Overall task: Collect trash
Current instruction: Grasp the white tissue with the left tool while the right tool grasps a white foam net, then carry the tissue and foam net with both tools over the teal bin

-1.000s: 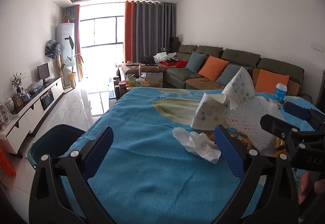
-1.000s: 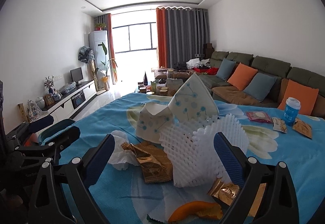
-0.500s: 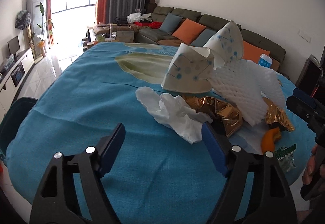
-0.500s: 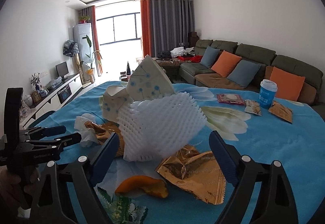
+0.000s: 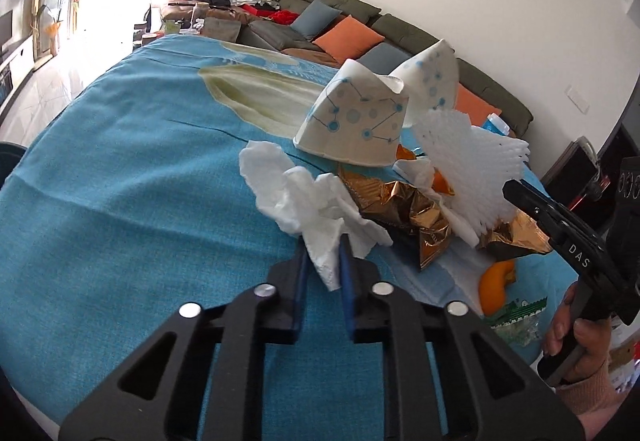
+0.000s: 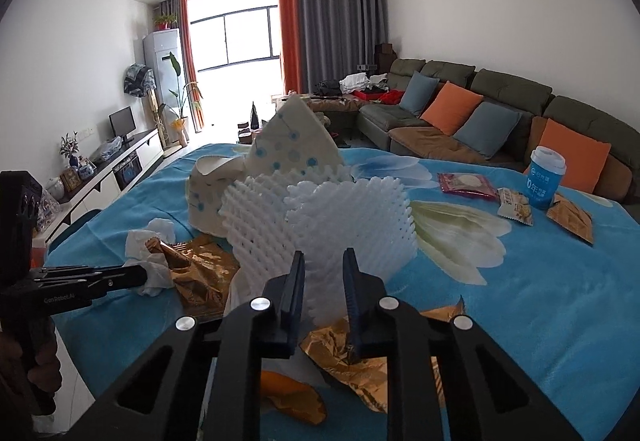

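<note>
— While the jaws are closing, what is caught by the left gripper [image 5: 322,261]?
— The white tissue [image 5: 304,201] is pinched between narrow jaws; its bulk trails toward 11 o'clock on the bench [image 5: 120,169].
— And the right gripper [image 6: 323,277]?
— The foam net [image 6: 320,217] at 12 o'clock is being squeezed. "DAS" is read on its handle.

I see white walls [image 6: 480,13], a big bright window [image 6: 240,37] with orange and grey curtains [image 6: 320,33], and a long green sofa [image 6: 500,97] with orange pillows [image 6: 450,107]
</note>
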`<state>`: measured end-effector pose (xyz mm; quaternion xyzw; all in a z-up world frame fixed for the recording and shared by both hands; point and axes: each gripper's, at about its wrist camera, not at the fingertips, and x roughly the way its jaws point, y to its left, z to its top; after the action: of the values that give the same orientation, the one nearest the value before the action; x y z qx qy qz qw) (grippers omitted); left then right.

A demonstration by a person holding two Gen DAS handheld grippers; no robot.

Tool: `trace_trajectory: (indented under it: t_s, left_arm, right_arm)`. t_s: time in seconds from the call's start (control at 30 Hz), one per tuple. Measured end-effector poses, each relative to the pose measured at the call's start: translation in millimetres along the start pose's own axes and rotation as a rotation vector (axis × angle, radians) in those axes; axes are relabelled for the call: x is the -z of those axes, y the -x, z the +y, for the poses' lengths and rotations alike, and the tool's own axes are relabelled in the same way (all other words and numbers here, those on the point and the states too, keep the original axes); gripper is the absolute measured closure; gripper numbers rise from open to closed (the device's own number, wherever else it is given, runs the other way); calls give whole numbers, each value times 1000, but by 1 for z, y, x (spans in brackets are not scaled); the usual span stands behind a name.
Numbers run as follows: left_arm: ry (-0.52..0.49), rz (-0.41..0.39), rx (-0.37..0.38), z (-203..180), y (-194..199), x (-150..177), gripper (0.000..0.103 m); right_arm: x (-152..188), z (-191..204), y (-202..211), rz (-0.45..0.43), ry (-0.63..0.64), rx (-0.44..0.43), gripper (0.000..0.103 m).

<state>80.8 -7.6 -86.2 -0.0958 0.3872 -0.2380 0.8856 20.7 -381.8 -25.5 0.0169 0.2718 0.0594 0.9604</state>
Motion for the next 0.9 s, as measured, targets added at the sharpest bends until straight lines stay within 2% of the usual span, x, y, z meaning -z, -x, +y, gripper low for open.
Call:
trace_trajectory:
  t_s: [0.07,0.23,0.47,0.67,0.9]
  left_arm:
    - [-3,-11,-12,0,2,-1,96]
    - [-15,-59,-15,-2,16,-5,96]
    - [-33,-130,-25,-1,49,-10,96]
    - [-43,-192,-43,5,76,-14,96]
    - [-28,-249,-98,23,110,-10,96]
  right_arm:
    - [-3,-2,5,-16,-2,10,89]
    - [-14,-7,20,-64,-11,21,91]
    - [-31,3,41,-132,8,-15,91]
    - [-46,31,57,-193,58,-141,91]
    - [-62,77,48,-194,121,-359,91]
